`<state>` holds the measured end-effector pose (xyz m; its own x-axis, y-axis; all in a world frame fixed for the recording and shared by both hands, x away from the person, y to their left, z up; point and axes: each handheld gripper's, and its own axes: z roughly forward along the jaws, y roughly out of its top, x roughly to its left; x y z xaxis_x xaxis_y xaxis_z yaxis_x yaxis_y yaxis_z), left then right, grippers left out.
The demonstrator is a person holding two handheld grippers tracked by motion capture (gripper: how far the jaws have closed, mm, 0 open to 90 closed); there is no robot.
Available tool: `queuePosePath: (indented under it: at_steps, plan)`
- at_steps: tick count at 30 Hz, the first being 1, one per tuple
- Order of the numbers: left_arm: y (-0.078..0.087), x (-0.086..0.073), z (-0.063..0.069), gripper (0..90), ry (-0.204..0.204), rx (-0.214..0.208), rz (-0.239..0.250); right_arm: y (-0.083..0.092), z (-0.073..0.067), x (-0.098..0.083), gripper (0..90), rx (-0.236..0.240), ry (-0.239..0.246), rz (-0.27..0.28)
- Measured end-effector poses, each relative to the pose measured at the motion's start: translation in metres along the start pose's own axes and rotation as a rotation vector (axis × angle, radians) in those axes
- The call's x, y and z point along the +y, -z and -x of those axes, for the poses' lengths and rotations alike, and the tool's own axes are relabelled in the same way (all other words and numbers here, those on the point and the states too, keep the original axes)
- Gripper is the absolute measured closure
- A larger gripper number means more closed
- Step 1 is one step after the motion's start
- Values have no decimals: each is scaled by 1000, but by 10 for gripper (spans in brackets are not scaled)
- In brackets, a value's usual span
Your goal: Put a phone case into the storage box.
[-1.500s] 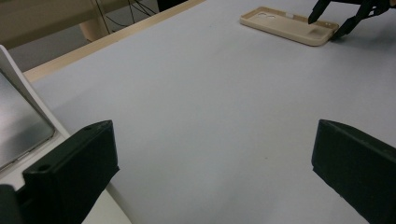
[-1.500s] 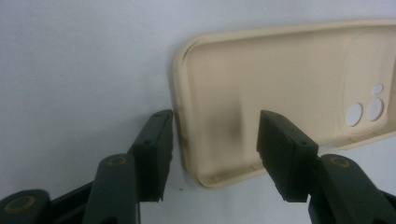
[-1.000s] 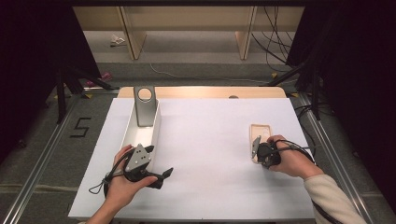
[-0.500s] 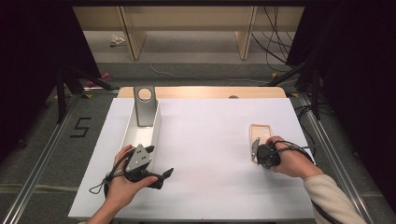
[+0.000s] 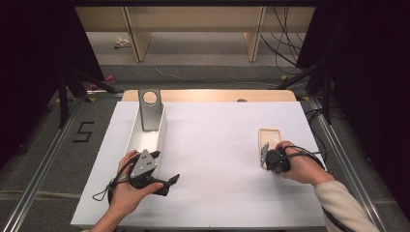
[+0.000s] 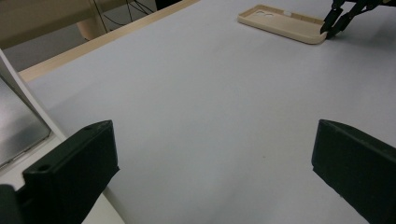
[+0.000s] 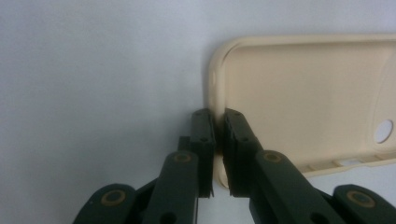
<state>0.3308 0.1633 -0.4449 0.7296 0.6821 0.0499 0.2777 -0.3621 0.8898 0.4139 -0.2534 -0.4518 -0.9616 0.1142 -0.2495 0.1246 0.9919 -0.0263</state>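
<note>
A beige phone case lies hollow side up on the white table top, at the right. My right gripper is at its near left corner. In the right gripper view the gripper's jaws have just been closing, and the pads now pinch the case's raised rim between them. My left gripper rests on the table at the near left, pointing right. Its jaws stand wide open over bare table. The case and the right gripper lie far off in that view.
A long white tray runs along the table's left side, with a grey metal stand with a round hole at its far end. The left hand lies right at the tray's near end. A wooden strip borders the far edge.
The right gripper's jaws have drawn a little closer together at the case's corner. Both hands stay where they were.
</note>
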Motion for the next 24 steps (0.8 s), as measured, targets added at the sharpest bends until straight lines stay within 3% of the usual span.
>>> queuePosePath:
  at_steps: [11, 24]
  plan:
    - [0, 0, 0, 0, 1, -1, 1, 1, 0, 0, 849, -4, 6, -4]
    - [0, 0, 0, 0, 4, -1, 7, 7, 2, -4, 854, -20, -10, 37]
